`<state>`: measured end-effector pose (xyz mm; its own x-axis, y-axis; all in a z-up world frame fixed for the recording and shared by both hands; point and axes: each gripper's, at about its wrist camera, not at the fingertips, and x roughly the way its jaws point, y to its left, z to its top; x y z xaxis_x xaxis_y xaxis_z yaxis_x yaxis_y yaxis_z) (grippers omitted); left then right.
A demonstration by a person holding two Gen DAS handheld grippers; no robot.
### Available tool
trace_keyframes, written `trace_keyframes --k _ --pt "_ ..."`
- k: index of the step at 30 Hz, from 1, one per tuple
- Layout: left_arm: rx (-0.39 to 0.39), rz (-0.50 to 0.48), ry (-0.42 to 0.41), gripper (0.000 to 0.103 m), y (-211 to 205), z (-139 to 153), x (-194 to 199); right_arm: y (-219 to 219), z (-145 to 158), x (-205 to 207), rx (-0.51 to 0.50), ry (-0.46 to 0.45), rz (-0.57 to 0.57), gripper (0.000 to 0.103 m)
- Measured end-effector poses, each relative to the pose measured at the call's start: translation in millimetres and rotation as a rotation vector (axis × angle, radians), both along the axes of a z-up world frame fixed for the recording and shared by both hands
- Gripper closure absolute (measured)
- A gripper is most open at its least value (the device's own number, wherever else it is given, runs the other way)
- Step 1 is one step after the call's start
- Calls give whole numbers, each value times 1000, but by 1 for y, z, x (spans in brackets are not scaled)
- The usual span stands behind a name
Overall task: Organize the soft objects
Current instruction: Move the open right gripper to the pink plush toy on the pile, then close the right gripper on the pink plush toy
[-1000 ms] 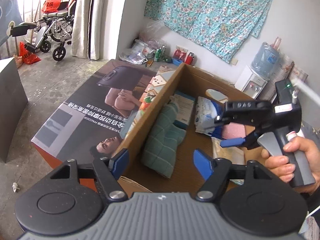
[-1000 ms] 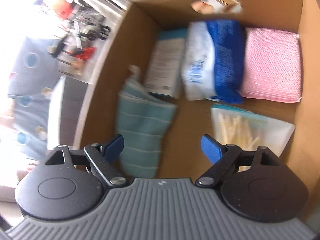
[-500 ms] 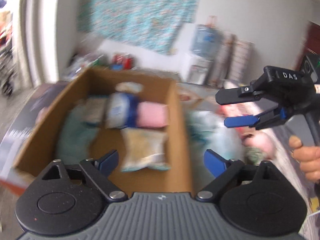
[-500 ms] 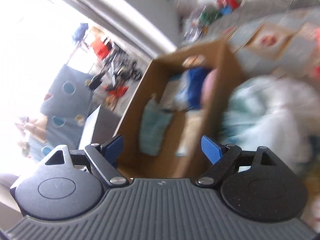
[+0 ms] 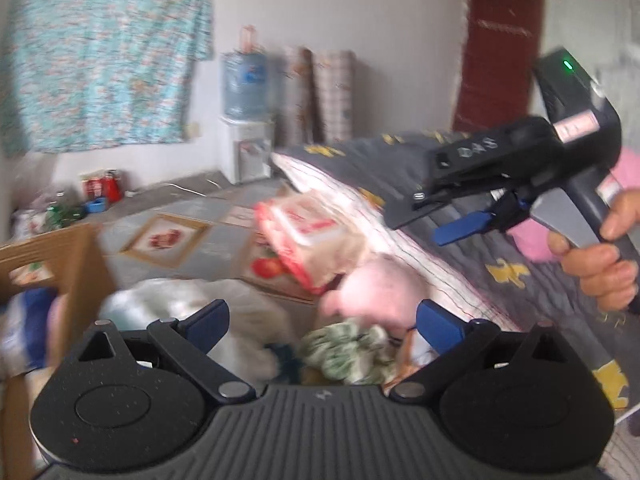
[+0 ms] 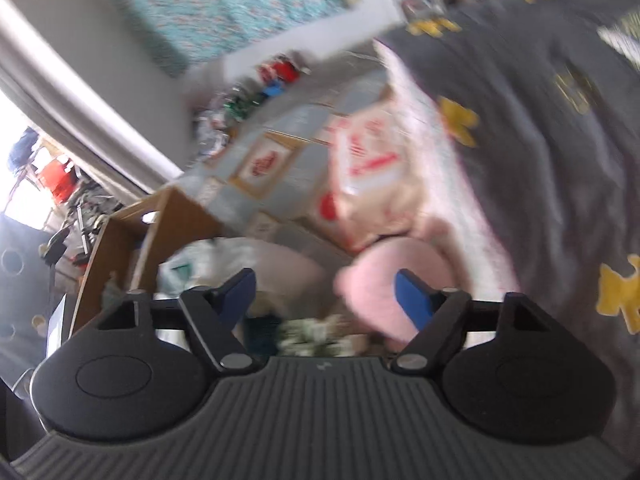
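Note:
Both views are blurred by motion. A pile of soft things lies beside the cardboard box (image 5: 76, 264): a pink plush item (image 5: 372, 288), a green-and-white knitted item (image 5: 348, 352), a white crumpled bag (image 5: 192, 304) and a red-and-white pack (image 5: 308, 232). My left gripper (image 5: 322, 320) is open and empty above the pile. My right gripper (image 5: 432, 220) is open and empty, held higher at the right. In the right wrist view my right gripper (image 6: 325, 292) hangs over the pink plush (image 6: 380, 288) and the knitted item (image 6: 316, 332); the box (image 6: 132, 236) stands at the left.
A grey quilt with yellow shapes (image 5: 500, 276) covers the bed on the right, also in the right wrist view (image 6: 540, 140). A water dispenser (image 5: 246, 120) and rolled mats stand at the far wall. A patterned mat (image 5: 168, 240) lies behind the pile.
Both grippers have swung right, from over the inside of the box to the pile of soft things beside it. Both stayed open and empty.

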<state>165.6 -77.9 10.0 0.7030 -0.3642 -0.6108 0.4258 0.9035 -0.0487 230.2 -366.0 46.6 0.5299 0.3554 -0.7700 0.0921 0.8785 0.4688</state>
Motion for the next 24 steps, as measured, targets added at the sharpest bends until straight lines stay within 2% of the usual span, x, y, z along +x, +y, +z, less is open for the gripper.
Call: trace_keyframes --k 3,7,13,18,21,24 --pt "23 -59 47 3 -29 -21 22 -7 -29 19 14 46 -5 40" --pt "47 -102 96 3 -53 -41 49 -15 -49 42 11 75 -11 46" --pt "42 -94 152 3 -71 -57 79 -20 -73 78 11 137 -42 54" --pt "59 -71 191 3 -82 -70 98 -19 -94 100 3 206 -69 55" --pt "49 -45 216 8 -83 -77 106 -16 -103 106 11 229 -74 56" --pt "4 -45 241 15 -80 -81 109 -13 -108 109 20 223 -74 65"
